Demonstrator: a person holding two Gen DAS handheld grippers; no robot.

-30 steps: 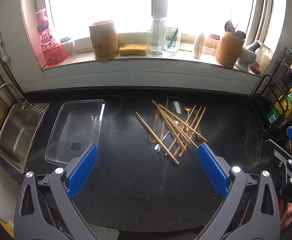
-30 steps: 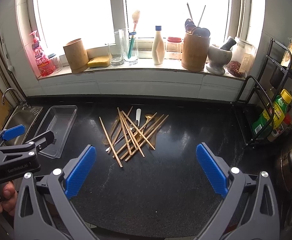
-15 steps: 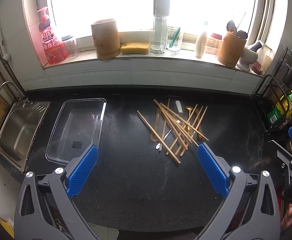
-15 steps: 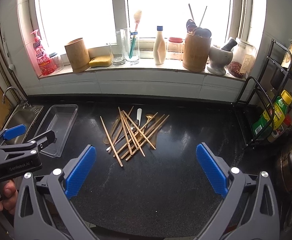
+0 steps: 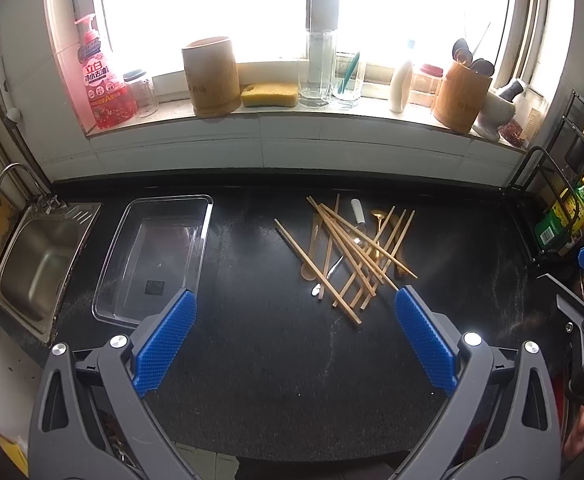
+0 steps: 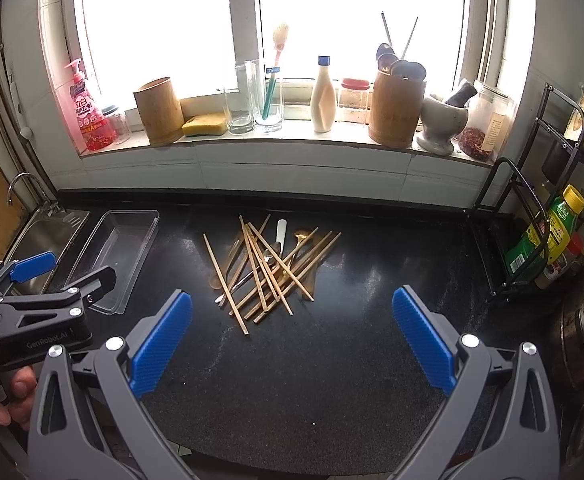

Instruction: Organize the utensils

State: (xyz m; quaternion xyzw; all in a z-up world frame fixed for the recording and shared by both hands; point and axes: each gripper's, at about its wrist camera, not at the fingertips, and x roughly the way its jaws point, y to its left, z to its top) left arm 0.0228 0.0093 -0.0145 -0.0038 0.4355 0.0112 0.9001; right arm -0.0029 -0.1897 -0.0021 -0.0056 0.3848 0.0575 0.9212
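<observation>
Both tongs are wide apart and empty: left tongs (image 5: 292, 340) and right tongs (image 6: 290, 338) hover over the near edge of the counter (image 5: 272, 380), short of everything.

The utensils sit mid-counter in one crossed pile (image 5: 348, 252): chopsticks (image 5: 316, 270) on top, a wooden spoon (image 5: 312, 248), a gold spoon (image 5: 378, 218), a metal spoon (image 5: 330, 276) and a white-handled knife (image 5: 357, 212) underneath or threaded through. The clear bin (image 5: 152, 256) is to the left of the pile, well apart, beside the sink (image 5: 36, 264). It looks empty, so I judge nothing is sorted yet.

Risks:
- The sticks overlap, so pinching one will likely lever its neighbours and scatter them, maybe off the front edge.
- Thin sticks lie flat on a hard top, so my pads may slip or catch two at once.
- Spoons are pinned under sticks; pulling them first drags the pile.
- The clear bin is probably light and may slide toward the sink if I bump its rim.

Around: the sill has two bamboo holders, one empty-looking (image 6: 158, 110) and one with utensils (image 6: 396, 108), plus glasses, bottles, a sponge and a mortar. Wire rack (image 6: 532, 232) on the right. Nothing blocks the path from pile to bin. Reaching the sill holders means clearing the glassware.
</observation>
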